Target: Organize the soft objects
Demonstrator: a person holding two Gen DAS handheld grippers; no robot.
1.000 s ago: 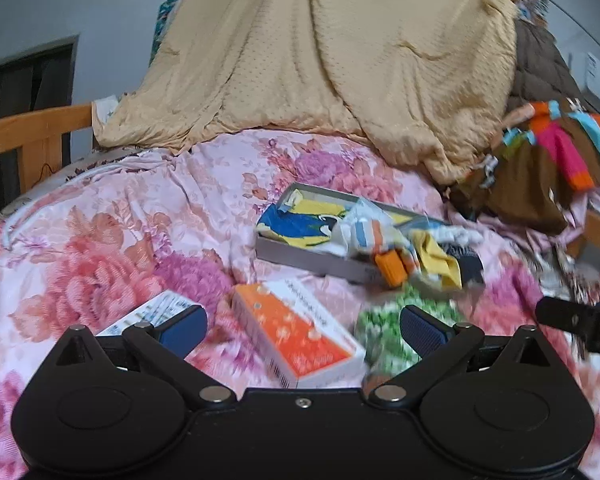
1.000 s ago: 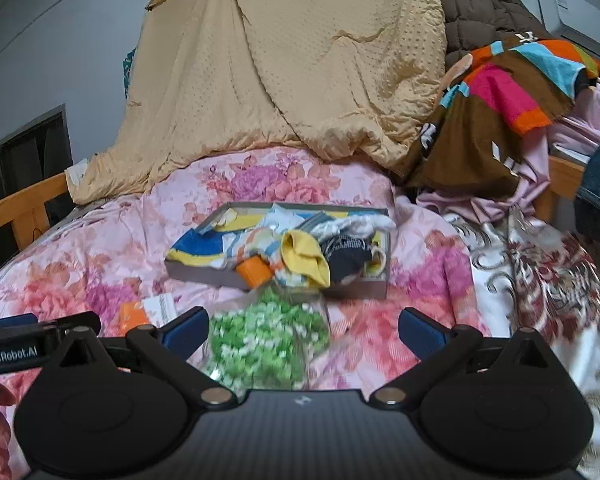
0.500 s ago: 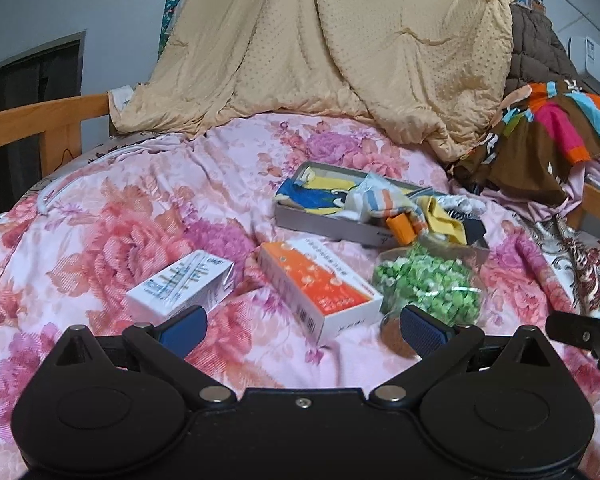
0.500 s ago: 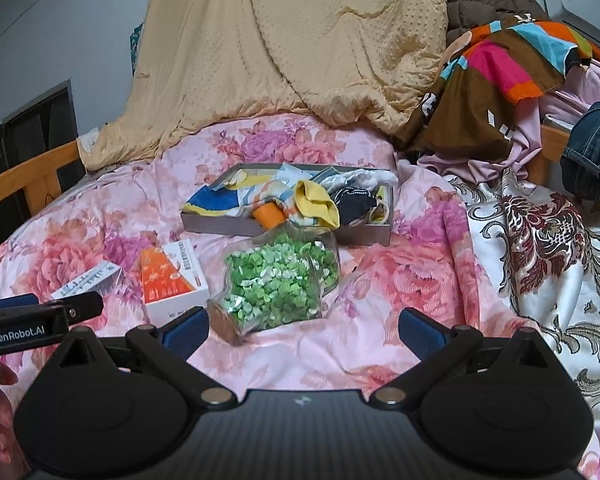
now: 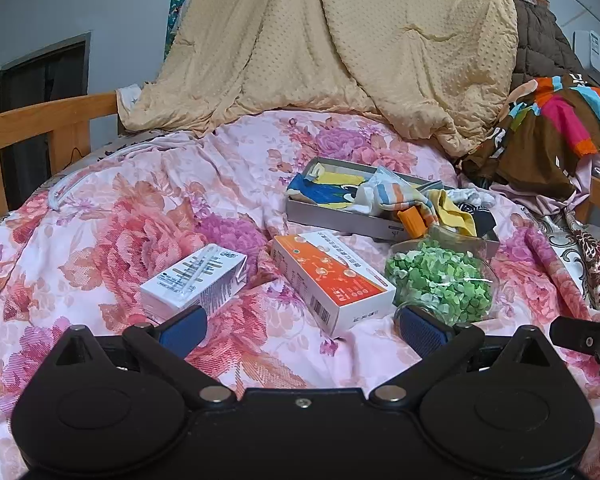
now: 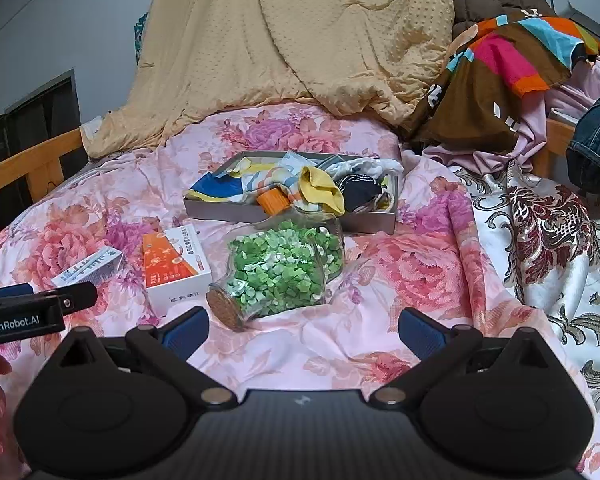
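Note:
A shallow grey box (image 5: 332, 216) (image 6: 368, 222) lies on the floral bedspread, filled with small soft items: blue-yellow, striped, yellow and black socks (image 6: 320, 192). A glass jar of green bits (image 5: 440, 280) (image 6: 284, 268) lies on its side in front of it, corked end toward me. My left gripper (image 5: 300, 326) is open and empty, near the white box and orange box. My right gripper (image 6: 302, 328) is open and empty, just short of the jar.
A white box (image 5: 196, 280) and an orange-white box (image 5: 336, 280) lie left of the jar. A tan blanket (image 5: 340, 48) is heaped behind. Colourful clothes (image 6: 512, 68) pile at right. A wooden bed rail (image 5: 28, 124) runs at left.
Both grippers have pulled back toward me and away from the box and jar; the objects now sit farther off. Both stay open and empty.

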